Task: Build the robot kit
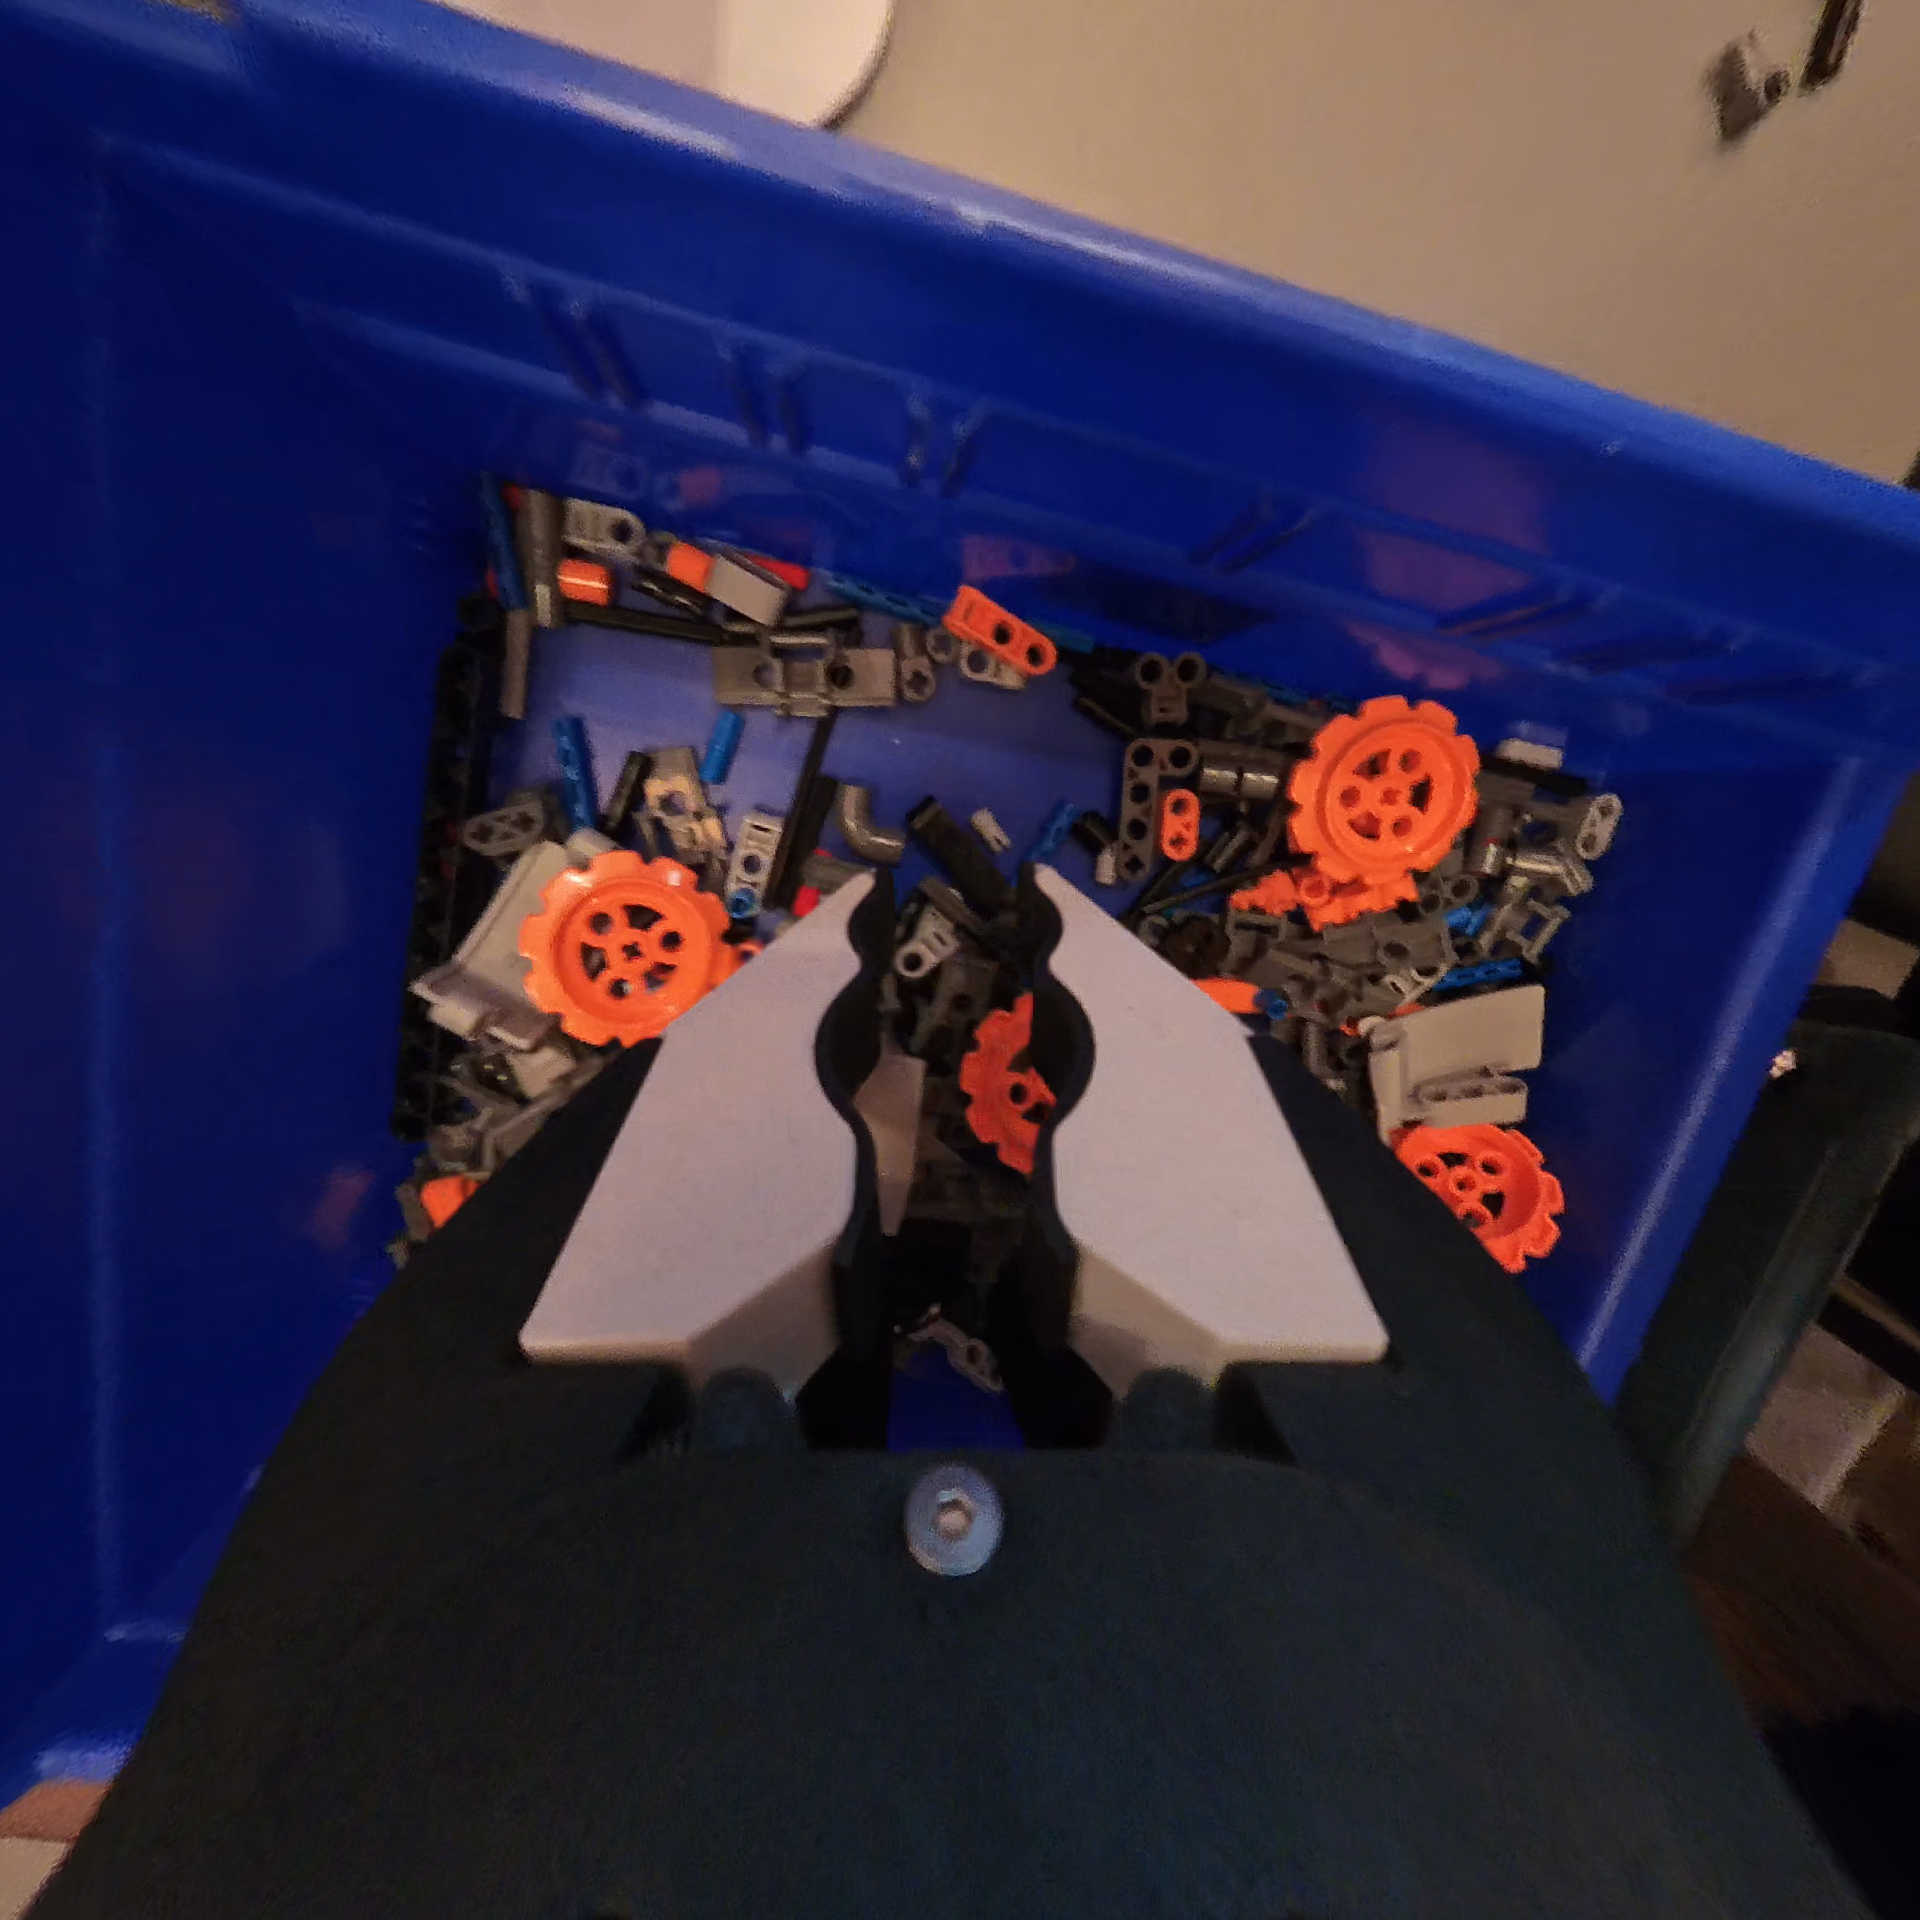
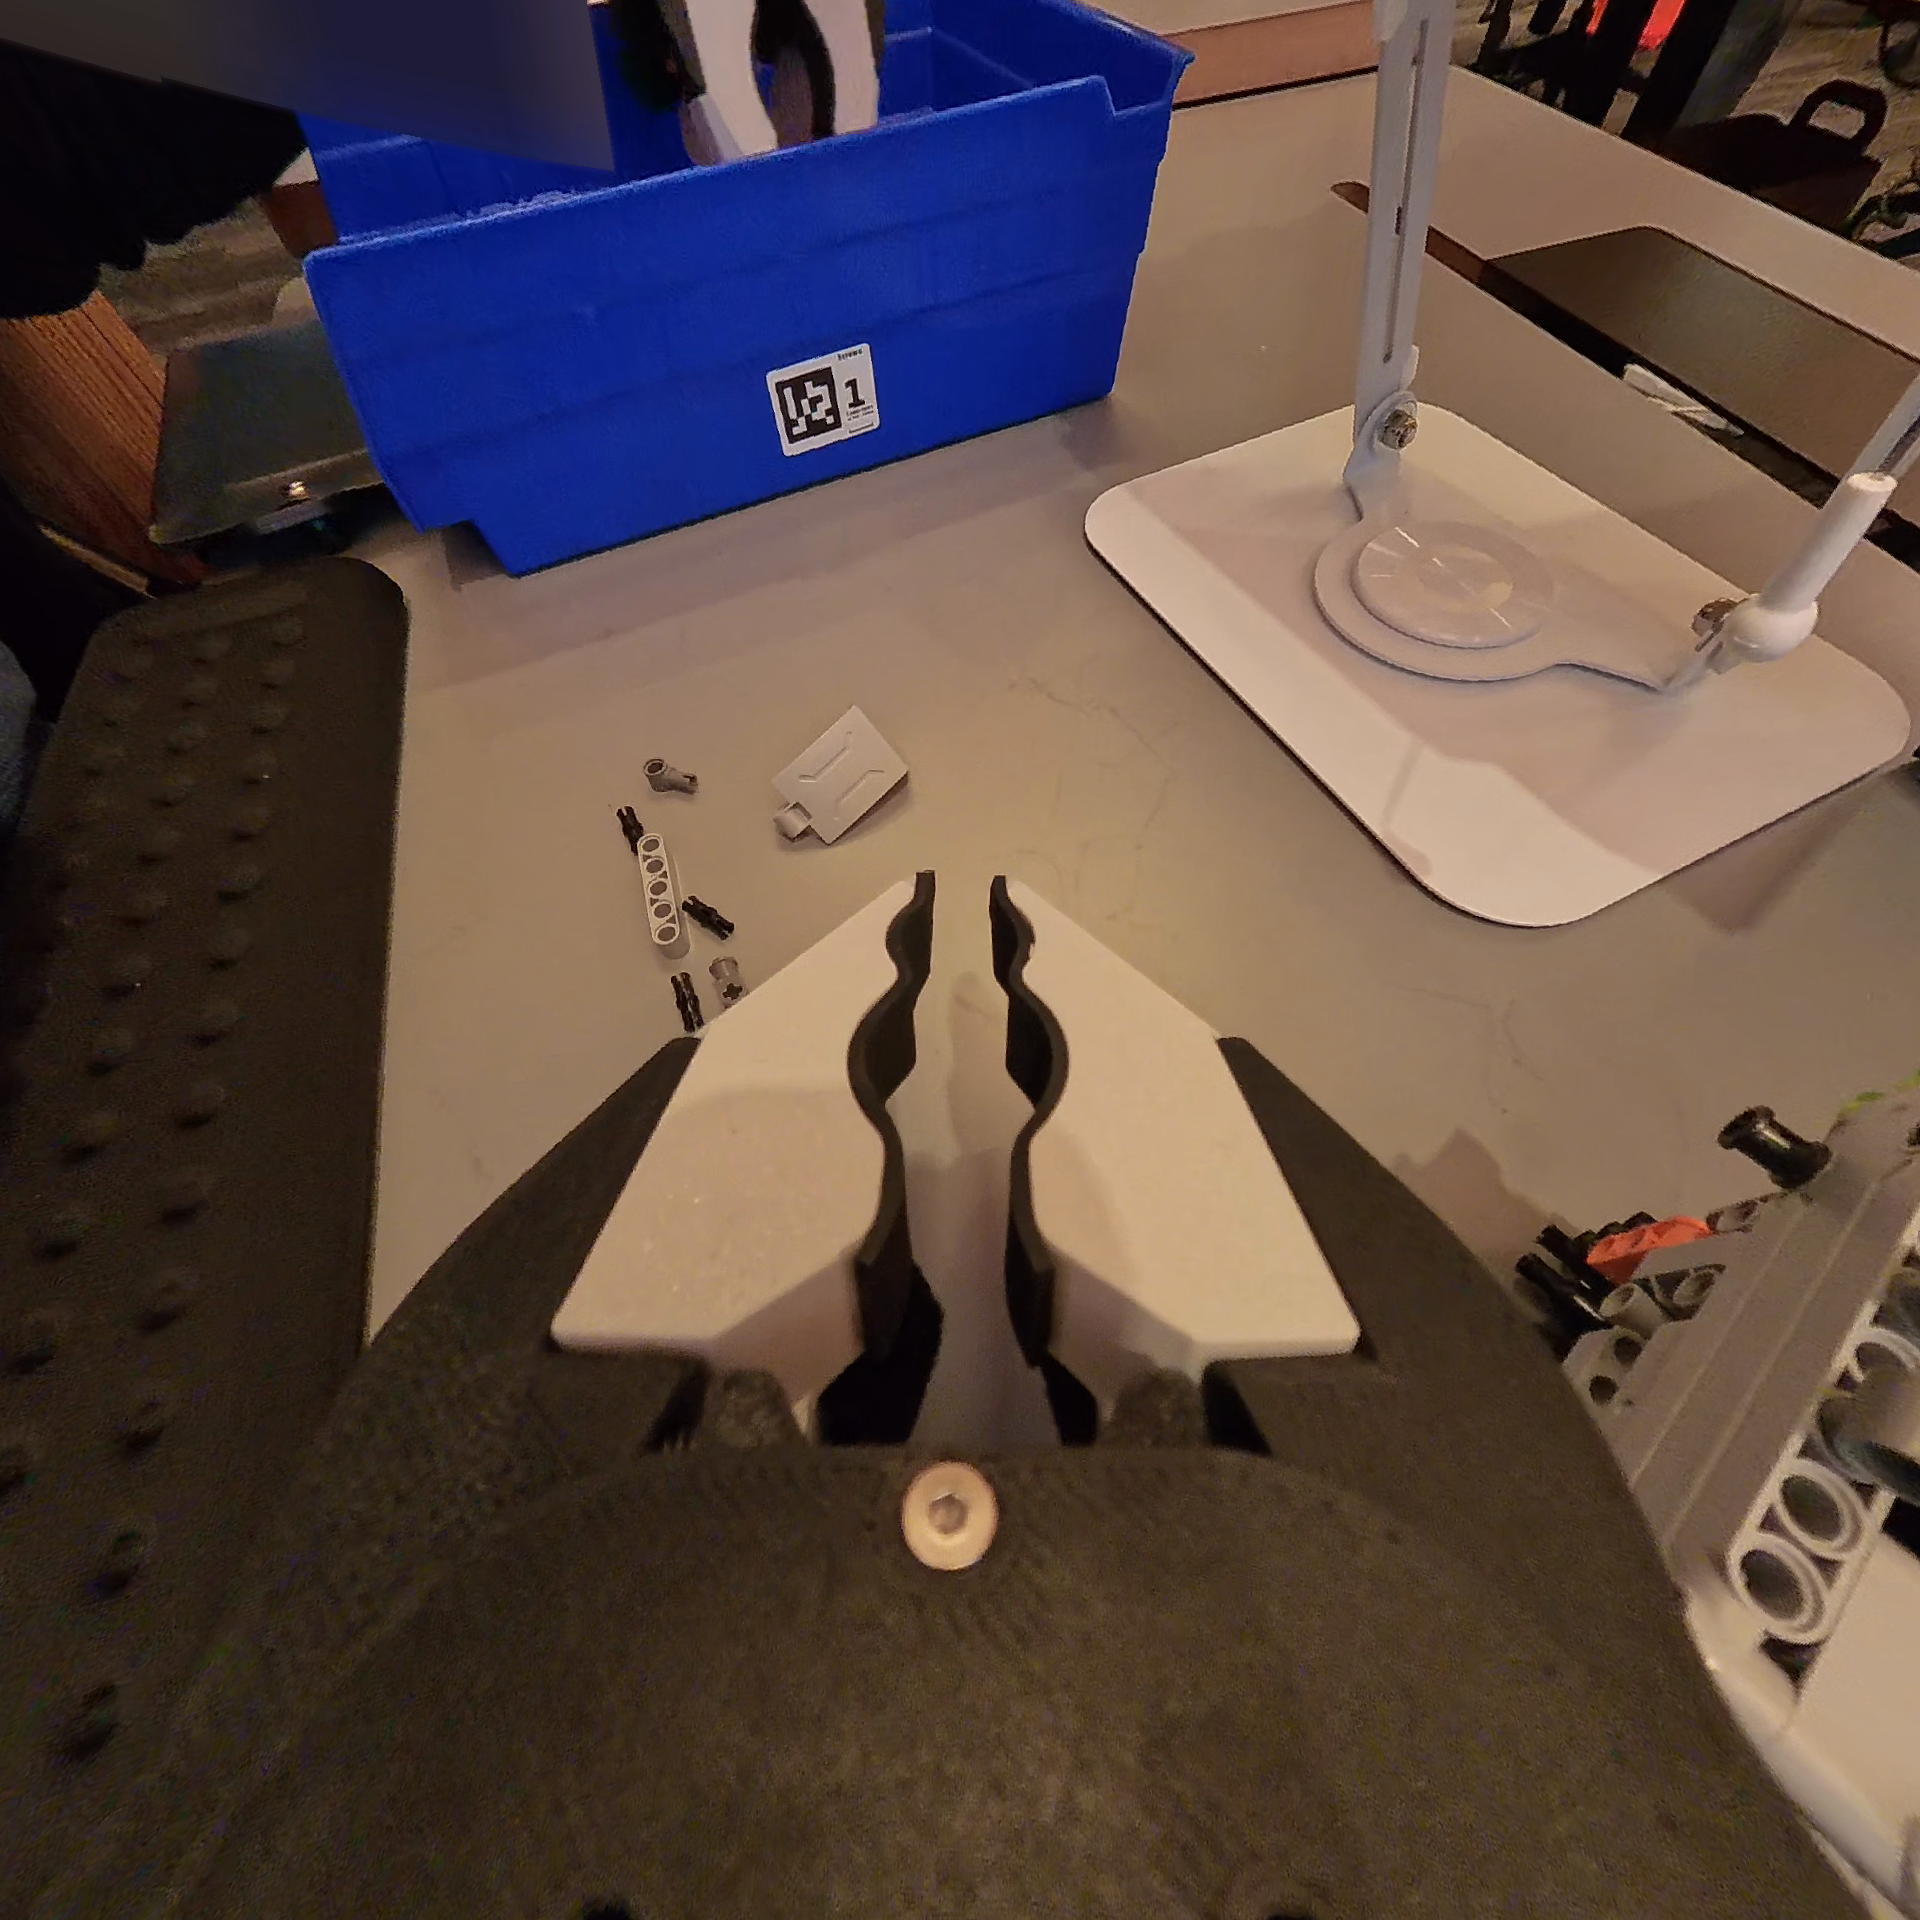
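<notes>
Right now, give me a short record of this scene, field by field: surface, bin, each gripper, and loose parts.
surface: beige table
bin: blue bin at the table's far side, holding a jumble of grey, black and orange building parts
left gripper: left gripper inside the bin, fingers slightly apart over the pile; grasp unclear
right gripper: right gripper above the table, fingers apart, empty
loose parts: grey panel, grey beam and small black pins on the table
other: white stand base; black studded mat

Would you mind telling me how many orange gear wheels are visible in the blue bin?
4: far right, left, centre between the left gripper fingers, near right. More may be buried.
</notes>
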A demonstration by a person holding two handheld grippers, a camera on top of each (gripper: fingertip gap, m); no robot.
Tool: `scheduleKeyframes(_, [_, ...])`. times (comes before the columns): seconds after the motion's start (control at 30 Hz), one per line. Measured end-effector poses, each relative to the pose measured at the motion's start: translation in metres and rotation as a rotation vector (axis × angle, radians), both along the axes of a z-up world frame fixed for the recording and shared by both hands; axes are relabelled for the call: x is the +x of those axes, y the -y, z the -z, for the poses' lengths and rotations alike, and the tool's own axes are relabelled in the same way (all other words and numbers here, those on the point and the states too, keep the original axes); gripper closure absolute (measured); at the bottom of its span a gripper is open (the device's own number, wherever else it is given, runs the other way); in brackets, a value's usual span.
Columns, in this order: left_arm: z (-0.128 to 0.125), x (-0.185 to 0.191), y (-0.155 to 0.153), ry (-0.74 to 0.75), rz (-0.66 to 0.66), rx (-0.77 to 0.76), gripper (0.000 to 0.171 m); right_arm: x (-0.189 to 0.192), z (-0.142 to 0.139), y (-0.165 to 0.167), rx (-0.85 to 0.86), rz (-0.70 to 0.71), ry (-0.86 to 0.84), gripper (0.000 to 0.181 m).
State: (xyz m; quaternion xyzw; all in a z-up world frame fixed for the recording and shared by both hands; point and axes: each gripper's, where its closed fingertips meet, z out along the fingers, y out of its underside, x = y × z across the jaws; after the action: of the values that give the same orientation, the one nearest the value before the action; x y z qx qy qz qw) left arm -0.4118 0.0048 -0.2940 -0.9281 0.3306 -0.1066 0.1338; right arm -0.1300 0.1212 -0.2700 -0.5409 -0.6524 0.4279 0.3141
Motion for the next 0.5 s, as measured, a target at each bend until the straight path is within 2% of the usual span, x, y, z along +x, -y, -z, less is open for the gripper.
scheduleKeyframes(0.17, [0.002,0.029,0.038,0.051,0.128,-0.126,0.148,0.0,-0.001,0.002,-0.004,-0.008,-0.002,0.173])
scheduleKeyframes(0.33, [0.001,0.036,0.031,0.049,0.134,-0.105,0.144,0.0,-0.001,0.002,-0.003,-0.009,-0.002,0.173])
scheduleKeyframes(0.5, [0.016,0.042,0.039,0.076,0.143,-0.186,0.143,0.0,-0.002,0.002,-0.005,-0.009,-0.004,0.173])
